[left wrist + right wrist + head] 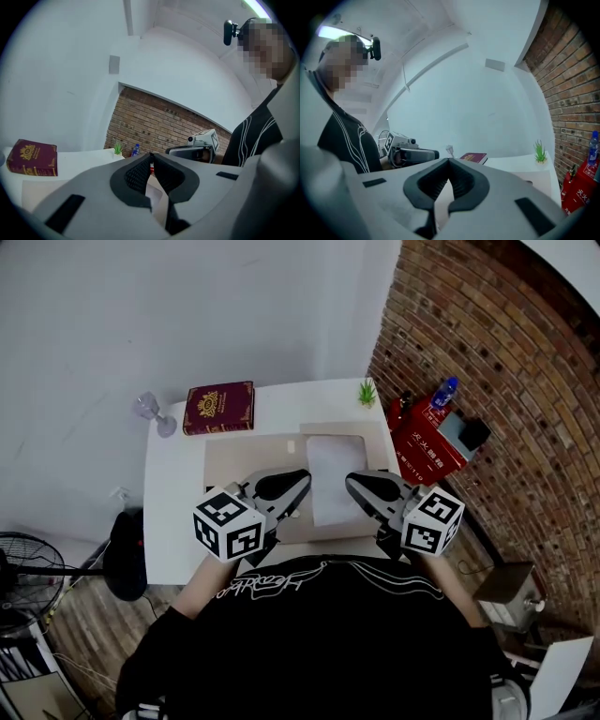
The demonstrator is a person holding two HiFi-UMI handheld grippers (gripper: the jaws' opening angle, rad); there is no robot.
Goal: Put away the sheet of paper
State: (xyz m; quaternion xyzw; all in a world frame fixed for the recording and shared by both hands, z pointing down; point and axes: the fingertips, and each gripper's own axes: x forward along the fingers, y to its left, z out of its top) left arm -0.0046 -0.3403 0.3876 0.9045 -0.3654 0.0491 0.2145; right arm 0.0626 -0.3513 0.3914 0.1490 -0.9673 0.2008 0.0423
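On the mat [234, 470], paper [336, 465], left gripper [305, 481], right gripper [351, 481]

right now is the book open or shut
Shut: the book lies flat on the table, its maroon cover with the gold emblem facing up and no pages spread.

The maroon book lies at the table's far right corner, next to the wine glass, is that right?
No. The maroon book lies at the table's far left corner, next to the wine glass. The head view shows it.
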